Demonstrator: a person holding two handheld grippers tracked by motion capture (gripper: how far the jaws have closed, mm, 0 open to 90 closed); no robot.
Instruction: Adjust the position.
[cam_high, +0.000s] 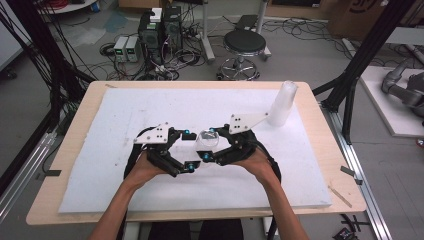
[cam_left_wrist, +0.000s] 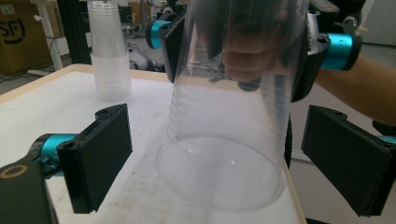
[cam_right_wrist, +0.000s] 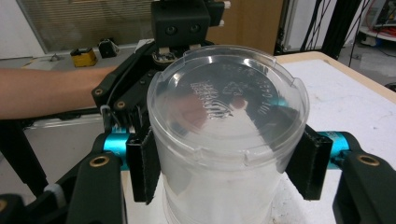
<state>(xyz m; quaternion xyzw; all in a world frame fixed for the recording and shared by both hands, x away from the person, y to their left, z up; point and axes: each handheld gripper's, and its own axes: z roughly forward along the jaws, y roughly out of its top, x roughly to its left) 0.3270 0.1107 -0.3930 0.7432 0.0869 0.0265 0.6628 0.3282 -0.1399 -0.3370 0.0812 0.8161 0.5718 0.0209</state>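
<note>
Our right gripper (cam_right_wrist: 224, 165) clamped on the clear, ribbed plastic cup (cam_right_wrist: 226, 140), our left gripper (cam_left_wrist: 229, 163) agape around it.

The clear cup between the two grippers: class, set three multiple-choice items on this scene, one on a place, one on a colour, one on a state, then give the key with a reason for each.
1. Where does the stack of cups stand?
A. at the table's far right
B. at the near left corner
C. on the floor

2. What colour are the small cylinders by the gripper jaws?
A. red
B. turquoise
C. yellow

3. How does the right gripper stand to the cup?
A. open, well clear of it
B. shut on it
C. lying on the table beside it

Key: 1 A, the high view shows the stack at the white mat's far right. 2 B, both gripper views show turquoise cylinders beside the black pads. 3 B, in the right gripper view both pads press the cup's sides, while the left gripper stands open around it.
</note>
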